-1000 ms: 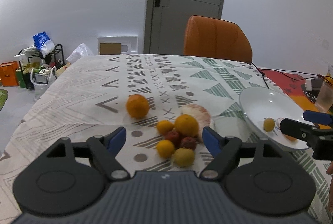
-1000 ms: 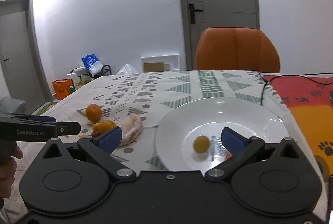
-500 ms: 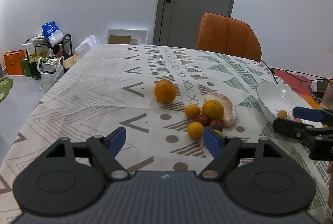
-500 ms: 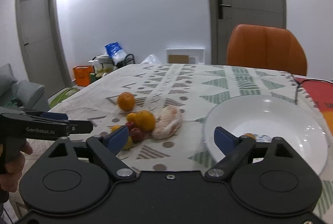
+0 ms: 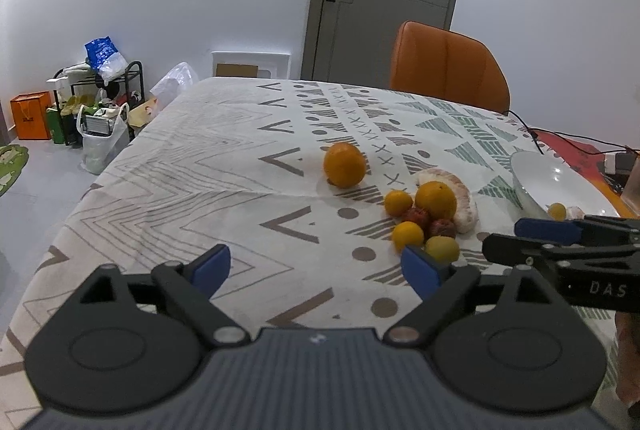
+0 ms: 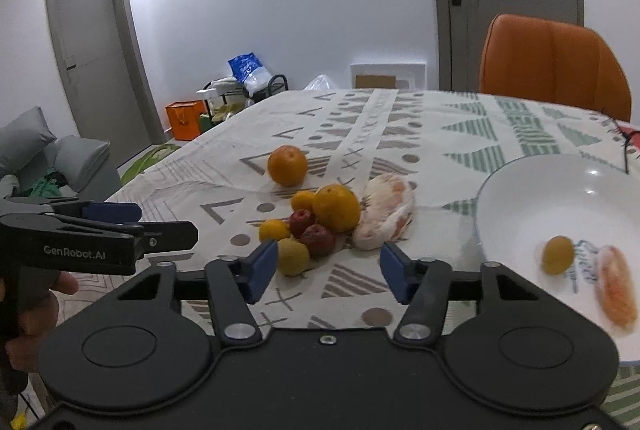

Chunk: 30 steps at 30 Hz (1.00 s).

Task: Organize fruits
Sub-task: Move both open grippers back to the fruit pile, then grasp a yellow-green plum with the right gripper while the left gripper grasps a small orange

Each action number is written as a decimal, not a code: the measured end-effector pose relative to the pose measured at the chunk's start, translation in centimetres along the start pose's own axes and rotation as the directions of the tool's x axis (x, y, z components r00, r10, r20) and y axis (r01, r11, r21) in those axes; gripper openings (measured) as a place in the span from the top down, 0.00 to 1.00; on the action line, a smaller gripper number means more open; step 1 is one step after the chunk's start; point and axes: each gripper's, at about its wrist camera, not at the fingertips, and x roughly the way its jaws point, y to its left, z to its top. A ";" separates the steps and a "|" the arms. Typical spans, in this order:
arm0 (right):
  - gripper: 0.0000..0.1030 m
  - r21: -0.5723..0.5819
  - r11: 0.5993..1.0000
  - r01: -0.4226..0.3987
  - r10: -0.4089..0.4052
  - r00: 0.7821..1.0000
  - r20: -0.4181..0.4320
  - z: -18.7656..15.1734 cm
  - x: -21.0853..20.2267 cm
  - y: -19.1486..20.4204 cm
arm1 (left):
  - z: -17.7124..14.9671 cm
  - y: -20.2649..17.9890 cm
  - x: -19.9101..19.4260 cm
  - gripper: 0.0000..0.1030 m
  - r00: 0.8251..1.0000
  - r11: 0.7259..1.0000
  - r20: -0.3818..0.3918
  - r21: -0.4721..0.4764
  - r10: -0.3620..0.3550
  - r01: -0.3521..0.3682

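Note:
A fruit pile lies on the patterned tablecloth: a big orange (image 5: 435,199) (image 6: 336,208), small oranges, two red fruits, a yellowish fruit (image 6: 293,256) and a peeled pomelo piece (image 6: 386,218). One orange (image 5: 344,165) (image 6: 287,166) sits apart, behind them. The white plate (image 6: 520,198) at the right holds a small yellow fruit (image 6: 557,255) and a pomelo slice (image 6: 616,290). My right gripper (image 6: 328,268) hovers just short of the pile, jaws closing, nothing pressed between them. My left gripper (image 5: 316,266) is left of the pile, jaws opening and empty.
An orange chair (image 5: 448,70) stands at the table's far side. A black cable (image 5: 532,134) runs past the plate (image 5: 532,170) onto a red mat. The floor at the left holds bags and a small rack (image 5: 100,98). A hand (image 6: 24,314) holds the left gripper.
The right gripper swung left from over the plate to the fruit pile, and its jaws narrowed. The left gripper drifted left of the pile and its jaws widened.

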 end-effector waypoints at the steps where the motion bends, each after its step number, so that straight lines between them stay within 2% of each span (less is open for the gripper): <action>1: 0.47 0.002 1.000 -0.008 0.008 1.000 -0.005 0.0 0.2 0.1 | 0.0 0.2 0.0 0.11 1.000 1.000 -0.001 -0.002 -0.001 0.001; 3: 0.48 0.003 1.000 -0.018 0.018 1.000 -0.013 0.0 0.6 0.4 | 0.0 0.4 0.1 0.11 1.000 1.000 -0.003 -0.007 -0.003 0.003; 7: 0.58 0.006 0.999 -0.034 0.034 0.999 -0.037 0.0 1.5 0.8 | 0.0 0.7 0.3 0.11 1.000 1.000 -0.004 -0.013 -0.007 0.007; 12: 0.59 0.017 0.998 -0.052 0.053 0.997 -0.057 0.0 2.6 1.1 | 0.0 1.0 0.5 0.11 1.000 1.000 -0.004 -0.012 -0.012 0.012; 14: 0.66 0.017 0.998 -0.057 0.058 0.996 -0.070 -0.1 3.2 1.2 | 0.1 1.1 0.7 0.11 1.000 1.000 -0.007 -0.018 -0.014 0.014; 15: 0.76 0.017 0.998 -0.058 0.059 0.995 -0.079 -0.1 3.5 1.2 | 0.1 1.1 0.7 0.11 1.000 1.000 -0.007 -0.020 -0.015 0.015; 16: 0.77 0.022 0.998 -0.062 0.064 0.994 -0.085 -0.2 3.7 1.1 | 0.1 1.2 0.8 0.11 1.000 1.000 -0.006 -0.022 -0.017 0.016; 30: 0.78 0.035 0.998 -0.046 0.047 0.999 -0.022 0.5 1.3 -0.3 | 0.8 -0.5 2.0 0.14 0.998 0.998 0.011 -0.019 -0.054 0.055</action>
